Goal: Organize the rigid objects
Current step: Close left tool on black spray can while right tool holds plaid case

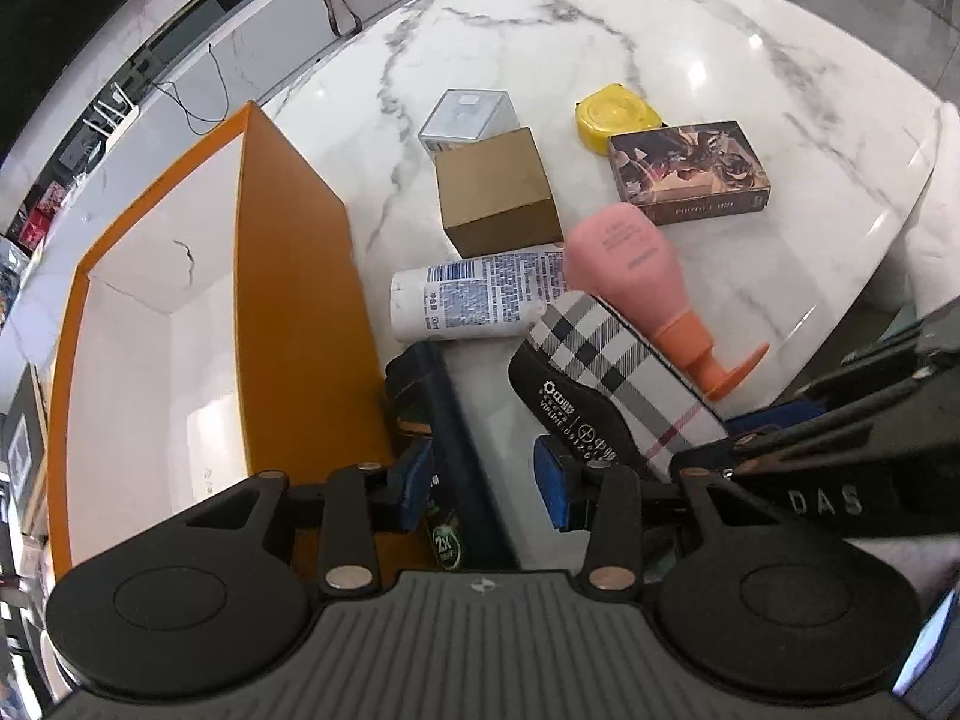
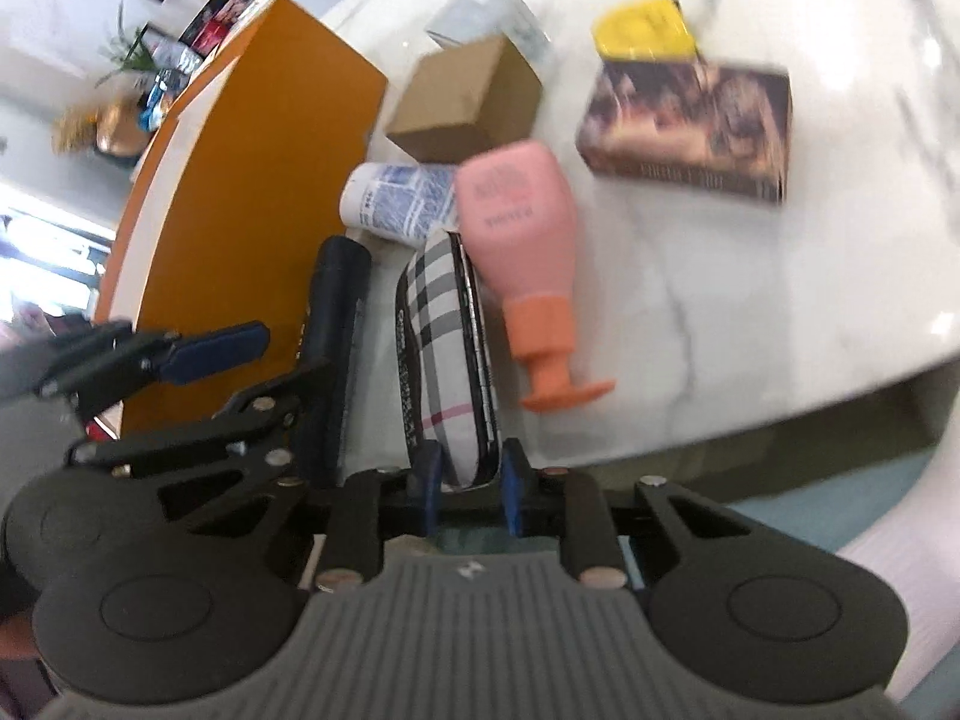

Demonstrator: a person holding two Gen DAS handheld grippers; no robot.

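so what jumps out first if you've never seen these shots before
The big orange box with its white inside fills the left side, standing open on the marble table. Beside it lies a huddle of items, the pink bottle with its orange pump most vivid among them. Nearest, the right gripper is shut on the end of a plaid case.

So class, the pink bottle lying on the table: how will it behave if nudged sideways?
The pink bottle lies on its side with a rounded body, so it would probably roll. Its orange pump sticks out and may swing it in a curve. The glossy marble table likely lets it slide.
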